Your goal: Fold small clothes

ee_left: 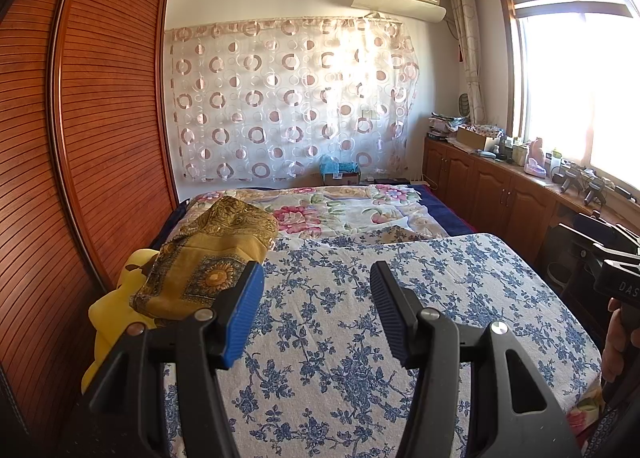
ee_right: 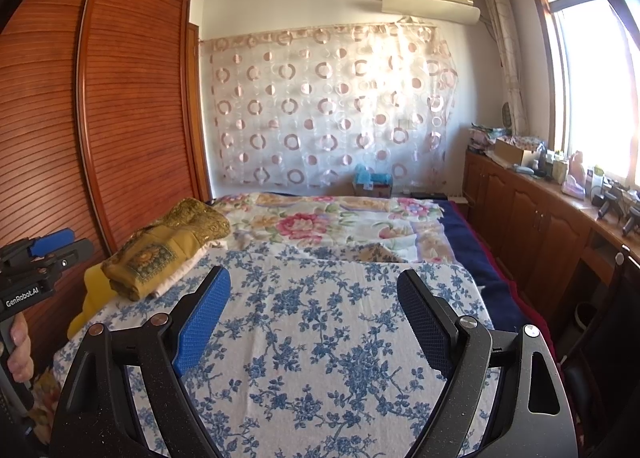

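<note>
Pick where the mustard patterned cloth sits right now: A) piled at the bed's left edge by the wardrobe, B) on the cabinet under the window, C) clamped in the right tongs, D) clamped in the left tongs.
A: the mustard patterned cloth lies in a heap at the left edge of the bed beside the wardrobe; both the left tongs and the right tongs are open and hold nothing.

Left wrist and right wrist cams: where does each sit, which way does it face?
Left wrist: on the left gripper, facing along the blue-flowered white bedspread toward the circle-patterned curtain; jaws open, empty; right gripper and hand at right edge.
Right wrist: on the right gripper, same heading; jaws wide, empty; left gripper and hand at left edge.
Shared: bedspread, folded mustard patterned cloth beside the slatted wooden wardrobe, curtain.
</note>
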Demonstrator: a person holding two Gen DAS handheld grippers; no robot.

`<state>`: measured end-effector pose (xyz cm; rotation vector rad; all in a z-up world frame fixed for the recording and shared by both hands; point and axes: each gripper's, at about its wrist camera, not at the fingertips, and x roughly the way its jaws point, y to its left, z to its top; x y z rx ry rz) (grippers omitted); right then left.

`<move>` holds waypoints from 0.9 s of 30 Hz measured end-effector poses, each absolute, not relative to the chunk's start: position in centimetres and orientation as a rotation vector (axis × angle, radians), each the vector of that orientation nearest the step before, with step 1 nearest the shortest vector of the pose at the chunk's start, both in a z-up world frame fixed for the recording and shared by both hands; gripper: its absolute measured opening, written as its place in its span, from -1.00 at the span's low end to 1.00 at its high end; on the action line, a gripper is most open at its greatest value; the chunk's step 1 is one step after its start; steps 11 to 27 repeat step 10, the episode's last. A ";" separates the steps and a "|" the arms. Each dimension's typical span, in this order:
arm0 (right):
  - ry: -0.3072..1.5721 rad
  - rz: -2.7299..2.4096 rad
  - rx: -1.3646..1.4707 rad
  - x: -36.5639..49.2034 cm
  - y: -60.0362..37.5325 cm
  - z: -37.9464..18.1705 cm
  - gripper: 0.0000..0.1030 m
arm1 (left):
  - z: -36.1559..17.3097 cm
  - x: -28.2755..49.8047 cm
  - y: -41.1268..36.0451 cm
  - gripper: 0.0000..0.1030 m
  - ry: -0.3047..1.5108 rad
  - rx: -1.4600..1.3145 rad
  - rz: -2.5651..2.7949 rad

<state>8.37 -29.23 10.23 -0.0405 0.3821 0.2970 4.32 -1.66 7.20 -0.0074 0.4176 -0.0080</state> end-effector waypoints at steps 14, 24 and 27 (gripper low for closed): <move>0.382 0.297 -0.041 8.4 -29.2 10.2 0.69 | 7.2 4.3 -1.6 0.07 0.418 -0.008 -0.009; 0.382 0.297 -0.041 8.4 -29.2 10.2 0.69 | 7.2 4.3 -1.6 0.07 0.418 -0.008 -0.009; 0.382 0.297 -0.041 8.4 -29.2 10.2 0.69 | 7.2 4.3 -1.6 0.07 0.418 -0.008 -0.009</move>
